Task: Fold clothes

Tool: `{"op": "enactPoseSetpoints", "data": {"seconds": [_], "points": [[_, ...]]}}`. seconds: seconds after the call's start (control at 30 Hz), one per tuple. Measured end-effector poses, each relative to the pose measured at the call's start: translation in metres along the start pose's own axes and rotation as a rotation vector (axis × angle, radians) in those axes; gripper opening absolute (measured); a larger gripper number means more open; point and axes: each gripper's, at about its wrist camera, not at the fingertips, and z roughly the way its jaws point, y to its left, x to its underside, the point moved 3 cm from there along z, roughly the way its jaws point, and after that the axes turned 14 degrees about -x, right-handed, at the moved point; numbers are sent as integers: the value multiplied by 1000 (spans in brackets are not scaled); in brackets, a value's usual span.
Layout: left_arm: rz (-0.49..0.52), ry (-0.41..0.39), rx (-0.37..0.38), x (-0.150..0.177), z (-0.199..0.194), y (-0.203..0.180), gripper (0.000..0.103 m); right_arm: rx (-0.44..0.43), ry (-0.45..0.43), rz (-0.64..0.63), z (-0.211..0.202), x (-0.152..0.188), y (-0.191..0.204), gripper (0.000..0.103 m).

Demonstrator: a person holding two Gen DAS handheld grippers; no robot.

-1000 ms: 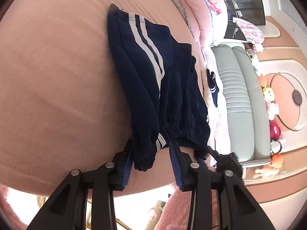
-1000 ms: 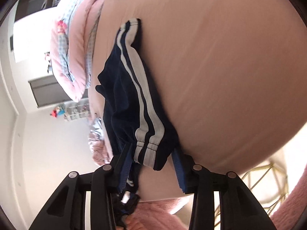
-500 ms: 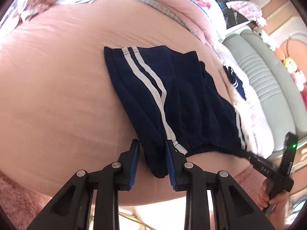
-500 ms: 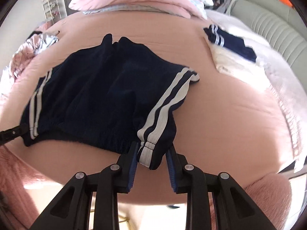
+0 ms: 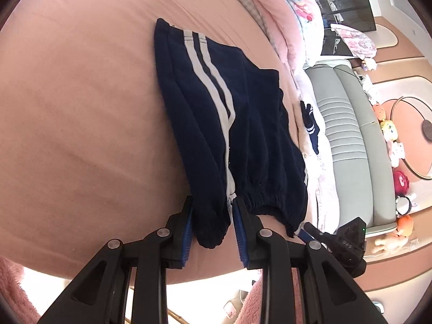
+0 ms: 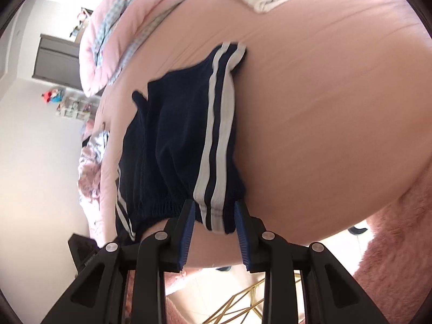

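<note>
- The left gripper [image 5: 212, 222] has its blue-padded jaws apart, one on each side of a waistband corner of the navy shorts [image 5: 229, 135]; a gap shows between pads and cloth, so it straddles the corner and does not pinch it.
- The right gripper [image 6: 214, 222] stands the same way at the other waistband corner, where the two white side stripes [image 6: 216, 145] end; its jaws are also spread, with the cloth loose between them.
- The shorts lie spread on the pink bed [image 5: 81, 108], the elastic waistband [image 6: 156, 208] along the near edge of the bed and the leg hems pointing away toward the pillows [image 6: 121, 27].
- The cloth looks soft, thick and light, like fleece or velour; it would likely drape and sag as soon as it is lifted and keep no crease by itself.
- The gathered waistband is the thickest, firmest part, so the two corners between the jaws look like sound places to hold; a bite that takes both layers would keep front and back from sliding apart.
- The bed sheet is smooth, so the shorts may drag across it if pulled low.
- Whether this spread state precedes a fold or follows a smoothing cannot be settled here.
- Another dark garment [image 5: 310, 127] lies toward the far right side of the bed.
</note>
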Motion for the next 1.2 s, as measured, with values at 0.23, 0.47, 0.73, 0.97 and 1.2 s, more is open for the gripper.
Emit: {"op": "enactPoseSetpoints", "data": {"seconds": [0.23,0.47,0.73,0.97,1.2], "points": [[-30,-37,-27,14,-8,2,24,118,36,-107,14,4,7,32],[81,-76,-137,9,-1,-19,26,252,80,-242,29,5,12,34],[204,-170,-279,13,-18,-35,27,508,-22,-366,1,-21,14,34],[350,-321,-243,20,-49,-59,27,271,22,-566,-6,5,75,38],[441,-383,-290,31,-58,-78,27,340,214,-843,69,49,95,38]]}}
